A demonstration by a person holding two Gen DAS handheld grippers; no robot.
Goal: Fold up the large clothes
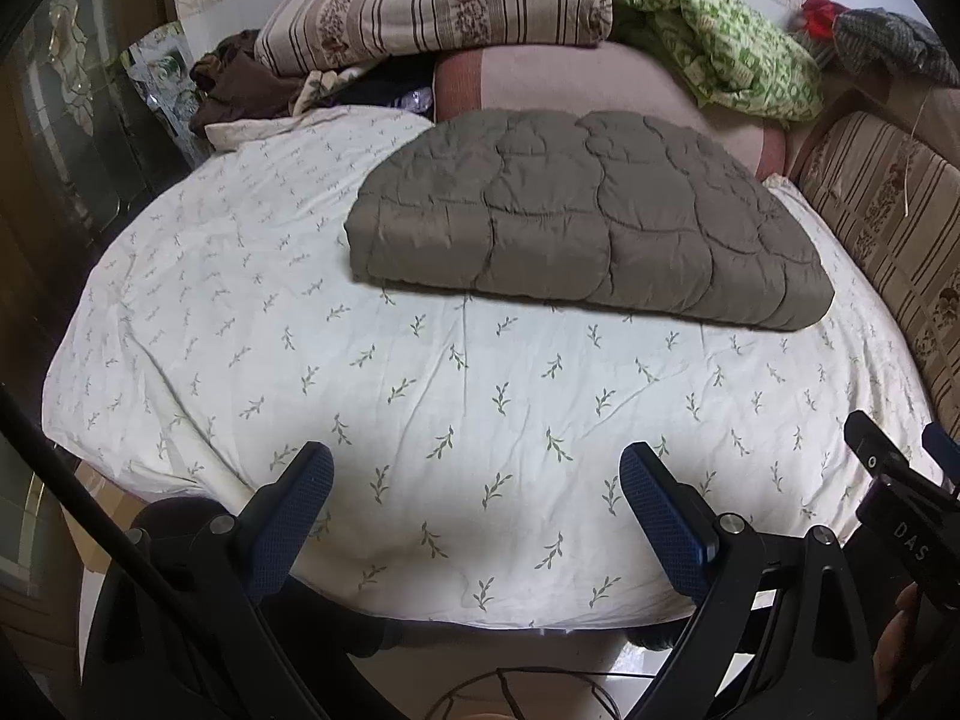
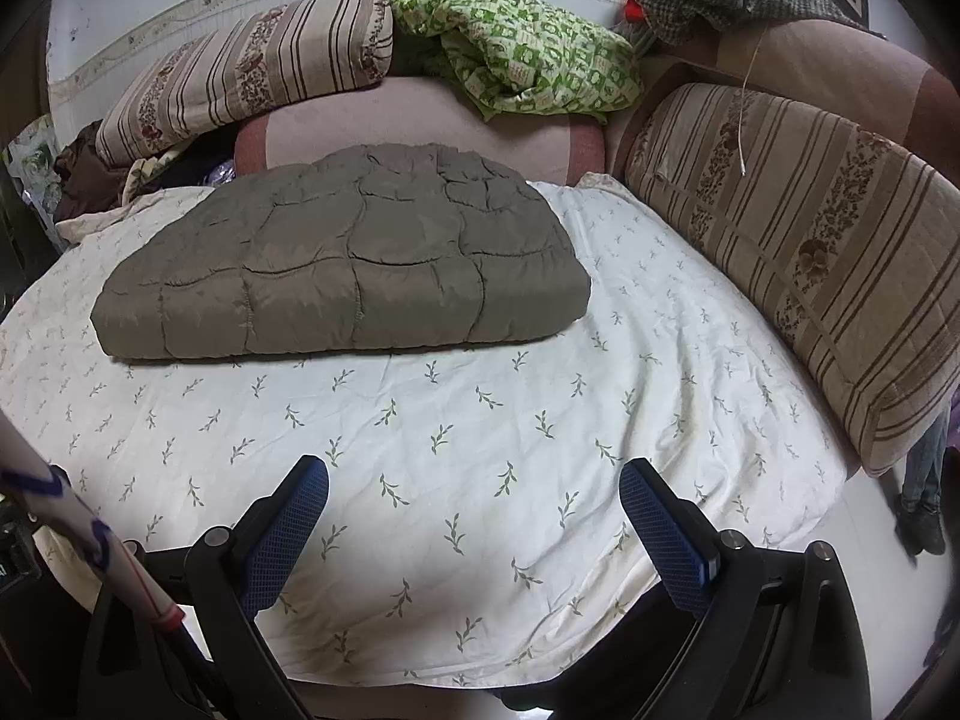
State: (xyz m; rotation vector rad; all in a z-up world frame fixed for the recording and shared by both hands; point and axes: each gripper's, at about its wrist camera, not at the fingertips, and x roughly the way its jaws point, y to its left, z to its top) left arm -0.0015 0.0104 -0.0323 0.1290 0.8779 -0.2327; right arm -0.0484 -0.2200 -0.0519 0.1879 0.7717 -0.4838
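On the bed [image 1: 480, 450], toward 12 o'clock from both cameras, lies the quilt [image 1: 588, 228], a thick grey-brown padded piece already doubled into a compact slab. Its near edge looks like a rounded fold, with layers stacked above it, and it rests flat on the leaf-print sheet [image 2: 480, 450], well apart from both grippers. In the right view the quilt [image 2: 348, 264] sits at 11 o'clock, with its far edge near the pink bolster [image 2: 420, 114] at the head of the bed.

The left gripper [image 1: 477, 516] hangs over the near edge of the bed with its jaws wide and nothing between them. The right gripper [image 2: 474, 522] does the same, jaws spread wide and empty, with only bare sheet showing between the blue pads [image 2: 282, 540].

Judging by this, most of the folding seems done: the quilt is a tidy bundle with no loose corners trailing that I can see. What may be left is one more fold to halve it, or just squaring and pressing it down; whether another fold is wanted cannot be told from here. Striped cushions [image 2: 810, 240] at 2 o'clock and a green cloth [image 2: 528, 54] at 12 o'clock are heaped around the bed, and appear untouched.
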